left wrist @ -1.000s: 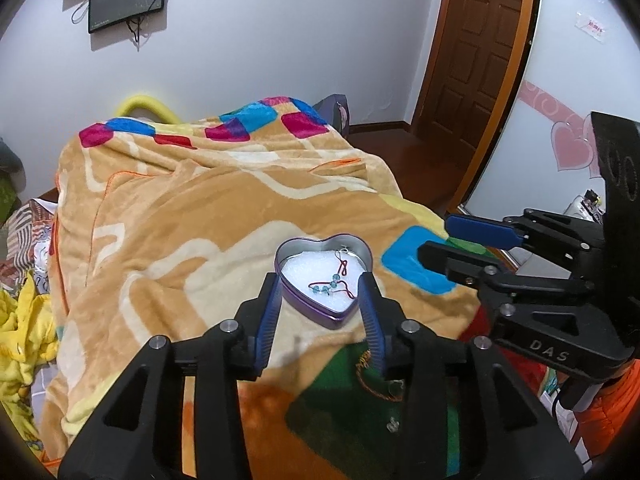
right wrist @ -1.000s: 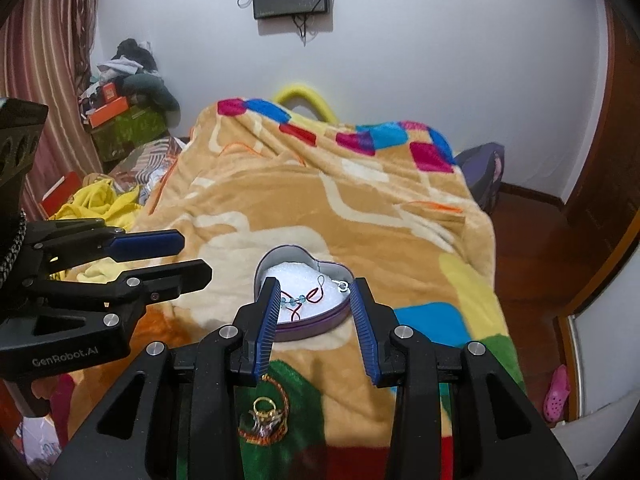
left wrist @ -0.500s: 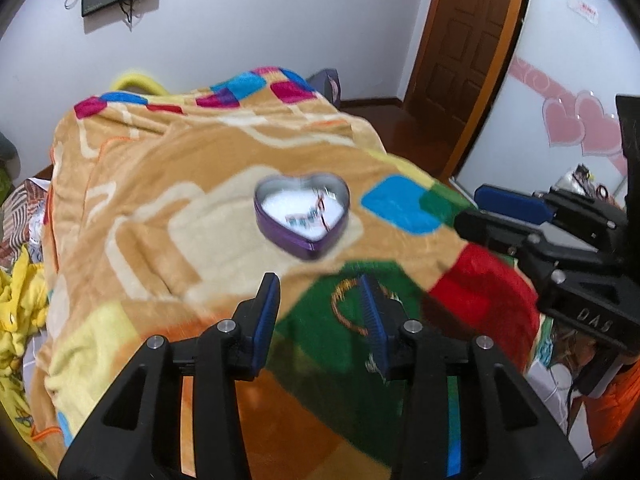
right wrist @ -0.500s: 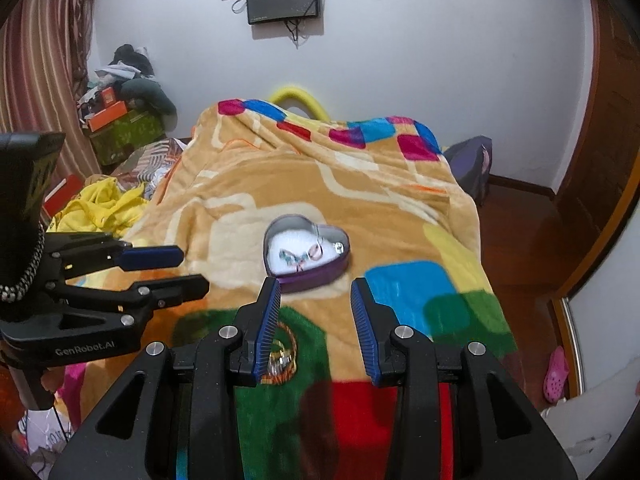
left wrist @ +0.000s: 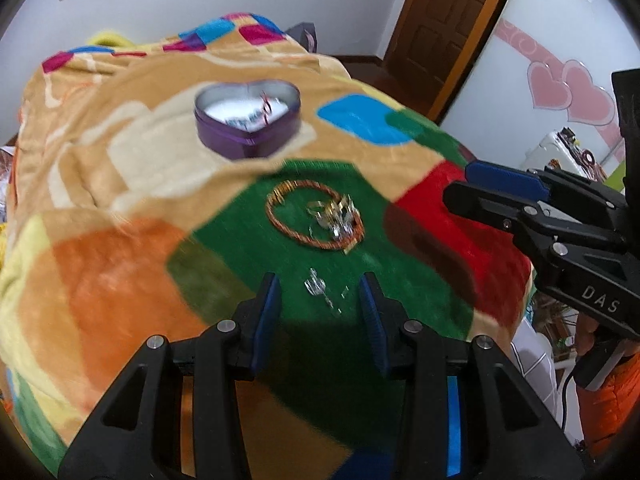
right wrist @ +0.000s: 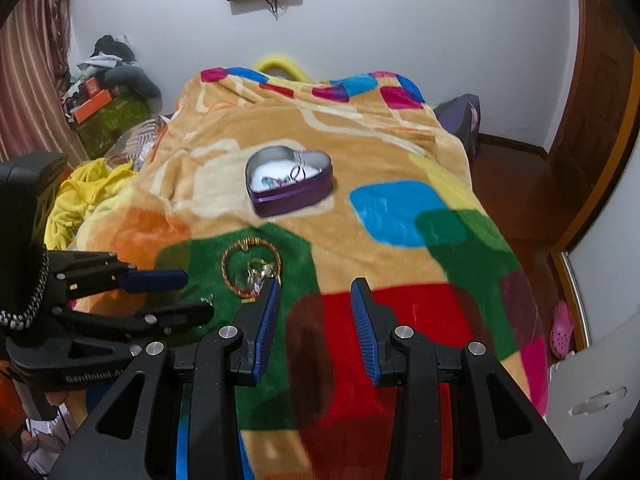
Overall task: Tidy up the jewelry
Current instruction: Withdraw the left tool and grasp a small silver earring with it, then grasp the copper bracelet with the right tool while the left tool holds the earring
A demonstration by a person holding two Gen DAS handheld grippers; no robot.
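Observation:
A purple heart-shaped tin [left wrist: 248,120] [right wrist: 290,186] stands open on the blanket and holds a red cord and blue beads on white padding. Nearer me, on the green patch, an orange braided bracelet [left wrist: 314,218] [right wrist: 250,270] rings a small heap of rings [left wrist: 334,216]. A small silver piece [left wrist: 316,286] lies just ahead of my left gripper [left wrist: 320,294], which is open and empty above the green patch. My right gripper [right wrist: 314,294] is open and empty over the red patch, to the right of the bracelet.
The colourful blanket [right wrist: 380,140] covers the whole bed. A yellow cloth [right wrist: 80,200] and boxes [right wrist: 108,116] lie left of the bed. A wooden door [left wrist: 452,28] and bare floor [right wrist: 516,184] are to the right.
Both grippers have pulled back toward the near end of the bed. The tin now sits farther off and the bracelet and rings are in full view. Both stay open.

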